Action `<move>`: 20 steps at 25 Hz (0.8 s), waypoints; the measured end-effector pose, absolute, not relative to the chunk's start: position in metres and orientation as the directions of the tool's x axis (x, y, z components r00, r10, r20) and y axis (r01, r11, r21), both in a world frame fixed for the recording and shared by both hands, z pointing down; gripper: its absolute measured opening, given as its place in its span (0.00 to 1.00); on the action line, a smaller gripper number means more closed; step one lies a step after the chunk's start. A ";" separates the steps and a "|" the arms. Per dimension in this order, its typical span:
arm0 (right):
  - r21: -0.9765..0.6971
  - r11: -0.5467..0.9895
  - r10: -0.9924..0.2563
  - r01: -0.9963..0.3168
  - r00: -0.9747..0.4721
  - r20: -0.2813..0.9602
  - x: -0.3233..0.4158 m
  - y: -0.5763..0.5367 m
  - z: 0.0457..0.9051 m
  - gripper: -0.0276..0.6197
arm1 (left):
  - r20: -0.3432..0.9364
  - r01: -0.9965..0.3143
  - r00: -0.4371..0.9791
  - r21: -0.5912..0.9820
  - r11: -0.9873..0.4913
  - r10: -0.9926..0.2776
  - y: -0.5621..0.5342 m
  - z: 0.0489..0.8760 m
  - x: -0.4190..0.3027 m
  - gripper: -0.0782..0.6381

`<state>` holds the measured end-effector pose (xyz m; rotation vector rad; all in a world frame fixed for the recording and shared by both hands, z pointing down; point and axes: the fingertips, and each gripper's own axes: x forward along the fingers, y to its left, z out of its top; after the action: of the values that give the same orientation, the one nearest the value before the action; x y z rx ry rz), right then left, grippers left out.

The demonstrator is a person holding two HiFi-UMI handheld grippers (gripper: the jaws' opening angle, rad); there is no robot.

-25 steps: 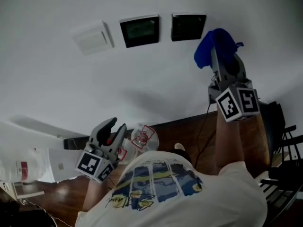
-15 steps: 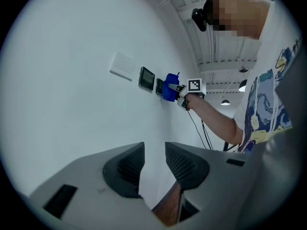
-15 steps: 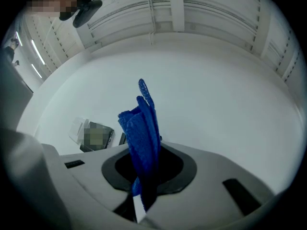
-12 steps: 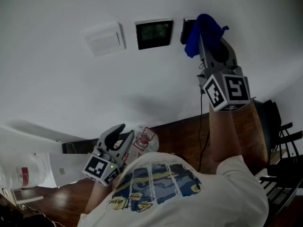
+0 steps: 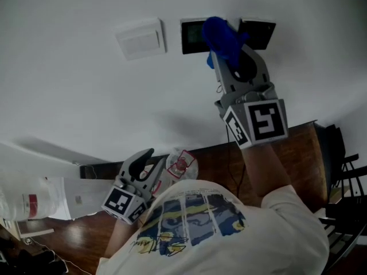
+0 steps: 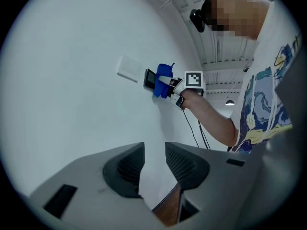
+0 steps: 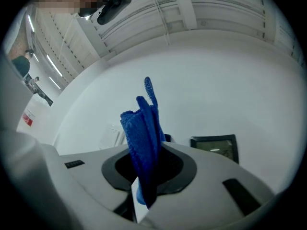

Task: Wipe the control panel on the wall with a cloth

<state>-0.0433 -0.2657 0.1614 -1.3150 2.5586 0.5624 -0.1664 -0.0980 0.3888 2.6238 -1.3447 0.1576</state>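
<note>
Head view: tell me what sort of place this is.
Likely an indoor room, perhaps an office or workshop: a white wall carries two dark control panels and a white switch plate, above a wooden floor.

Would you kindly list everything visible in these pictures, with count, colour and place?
right control panel: one, dark, on the wall
left control panel: one, dark, beside it, partly behind the cloth
switch plate: one, white, on the wall left of both panels
cloth: one, blue, at the left control panel
floor: brown wood, below the wall
clear item: one, red label, low by the wall; unidentifiable
right gripper: grey, raised, shut on the cloth
left gripper: grey, held low, jaws apart, empty
</note>
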 end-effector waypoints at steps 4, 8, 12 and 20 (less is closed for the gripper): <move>0.269 0.577 -0.693 -0.771 -0.637 -0.338 -0.080 -0.258 0.167 0.18 | 0.180 -0.821 0.571 0.113 -0.560 -0.801 -0.095 0.389 -0.174 0.27; 0.264 0.628 -0.665 -0.732 -0.681 -0.305 -0.111 -0.249 0.173 0.18 | 0.176 -0.824 0.566 0.115 -0.554 -0.805 -0.092 0.390 -0.177 0.27; 0.229 0.691 -0.615 -0.686 -0.724 -0.313 -0.124 -0.235 0.171 0.18 | 0.174 -0.821 0.572 0.122 -0.558 -0.802 -0.092 0.392 -0.174 0.27; 0.220 0.631 -0.655 -0.744 -0.663 -0.362 -0.038 -0.223 0.159 0.18 | 0.161 -0.795 0.606 0.126 -0.593 -0.779 -0.103 0.389 -0.155 0.27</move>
<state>-0.0384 -0.2233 0.1587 -1.1395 2.6064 0.5180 -0.1552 -0.1033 0.3892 2.6460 -1.3102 0.1318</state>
